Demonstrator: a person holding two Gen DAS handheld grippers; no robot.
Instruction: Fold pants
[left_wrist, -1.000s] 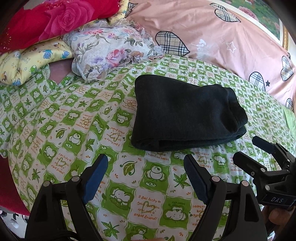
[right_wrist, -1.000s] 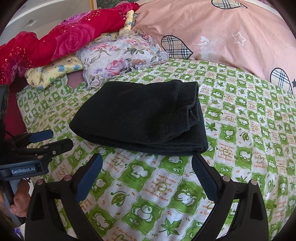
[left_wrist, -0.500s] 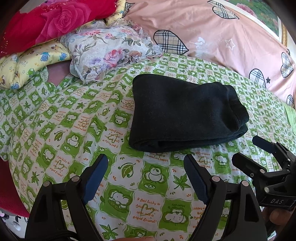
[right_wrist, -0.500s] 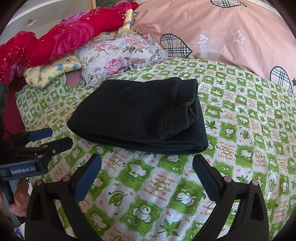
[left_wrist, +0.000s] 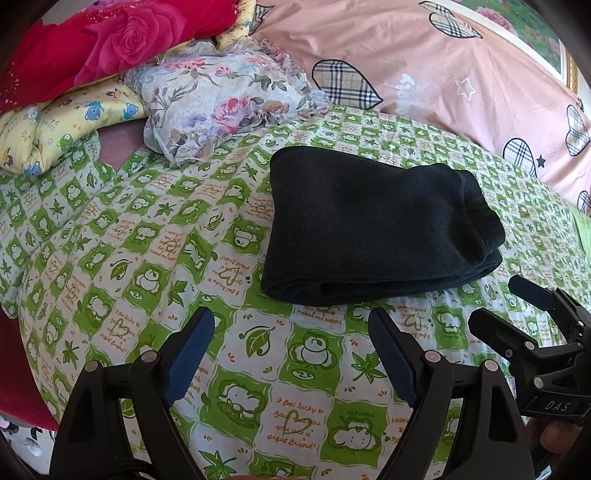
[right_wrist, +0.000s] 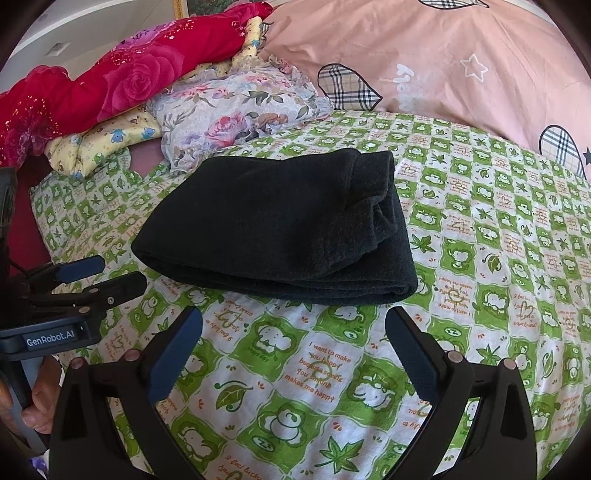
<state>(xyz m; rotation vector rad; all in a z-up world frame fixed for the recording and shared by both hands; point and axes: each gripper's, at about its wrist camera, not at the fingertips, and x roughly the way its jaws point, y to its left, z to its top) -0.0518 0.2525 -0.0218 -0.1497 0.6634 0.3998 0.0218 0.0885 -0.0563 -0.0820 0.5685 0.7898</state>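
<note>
The soft black knit pants (left_wrist: 373, 225) lie on the bed with the green and white frog-print sheet (left_wrist: 140, 266). They look folded already into 1 thick flat bundle with about 2 or 3 layers. The bundle lies just past the tips of both tongs, near them but not touching.

The left tongs (left_wrist: 291, 343) are wide open and hold nothing. The pants lie ahead of them and a bit to the right. The right tongs (right_wrist: 295, 339) are wide open too, with nothing in them. The pants lie right ahead of them and a bit to the left. So the bundle sits between the 2 tongs, and neither is clearly nearer.

The long side of the bundle runs left to right, across the way the tongs point. The folded edge faces the tongs. The bunched, rounded end (right_wrist: 380, 192) is on the right side of the bundle.

I think the job is nearly done or done. If 1 more fold is wanted, each of the tongs could take 1 short end of the bundle.
</note>
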